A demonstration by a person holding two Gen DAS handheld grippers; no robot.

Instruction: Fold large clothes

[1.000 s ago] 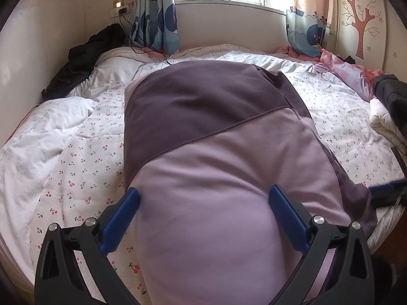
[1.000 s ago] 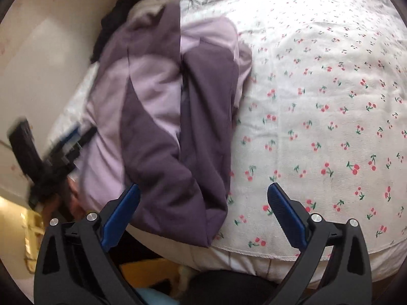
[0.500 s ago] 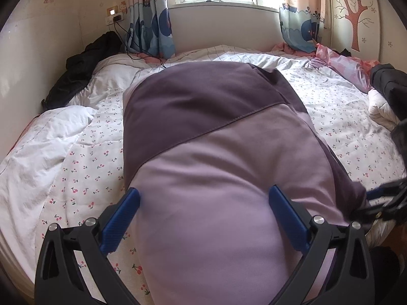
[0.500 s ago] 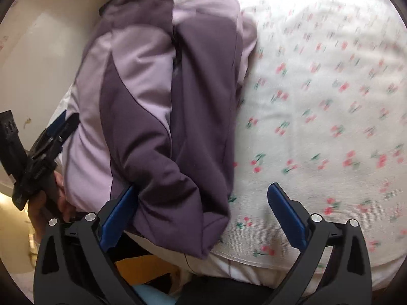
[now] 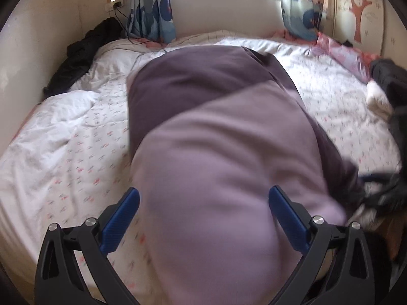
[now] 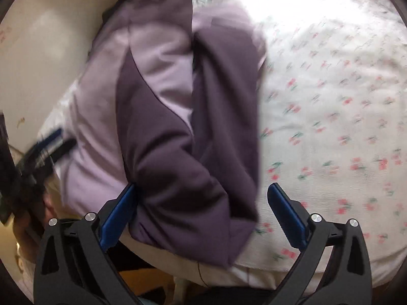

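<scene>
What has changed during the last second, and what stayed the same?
The right claw moved closer to the near hem of the two-tone purple padded jacket, which now lies between its open fingers. The left claw stayed open over the jacket's lilac part. The jacket remains on the cherry-print bedsheet.

The jacket (image 5: 216,132) in front of me is a padded two-tone piece, dark purple panels against pale lilac ones, split by a slanting seam. It lies folded lengthwise on the cherry-print bed (image 6: 330,101), running from the near edge toward the far side. Its dark lower corner (image 6: 203,228) droops over the bed's near edge.
</scene>
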